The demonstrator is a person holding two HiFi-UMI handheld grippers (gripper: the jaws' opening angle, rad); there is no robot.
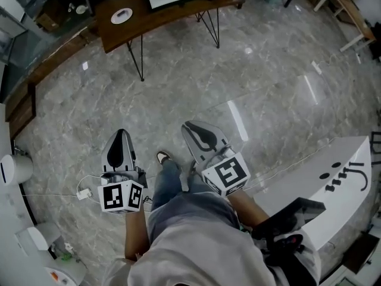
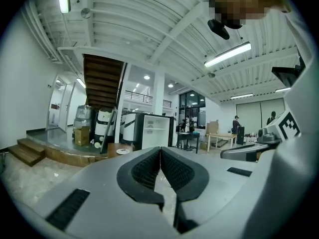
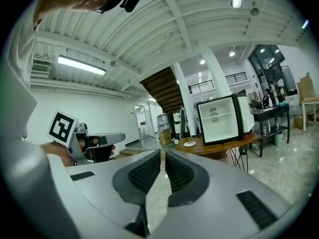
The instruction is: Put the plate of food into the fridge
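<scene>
Wooden table (image 1: 166,14): holds the plate of food (image 1: 121,15), beside the open fridge (image 3: 222,119).
Left gripper (image 2: 160,151): jaws closed together, holding nothing.
Right gripper (image 3: 163,153): jaws closed together, holding nothing, far from plate.

Grey left tongs (image 1: 121,134) and right tongs (image 1: 191,127) carry black-white marker cubes (image 1: 121,196).

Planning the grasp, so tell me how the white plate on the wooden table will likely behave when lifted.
The plate looks shallow and rigid, probably not bending, though likely breakable if dropped. Its smooth white rim may be slippery for a pinch. The small dark food at its centre seems loose, so tilting could slide it off.
</scene>
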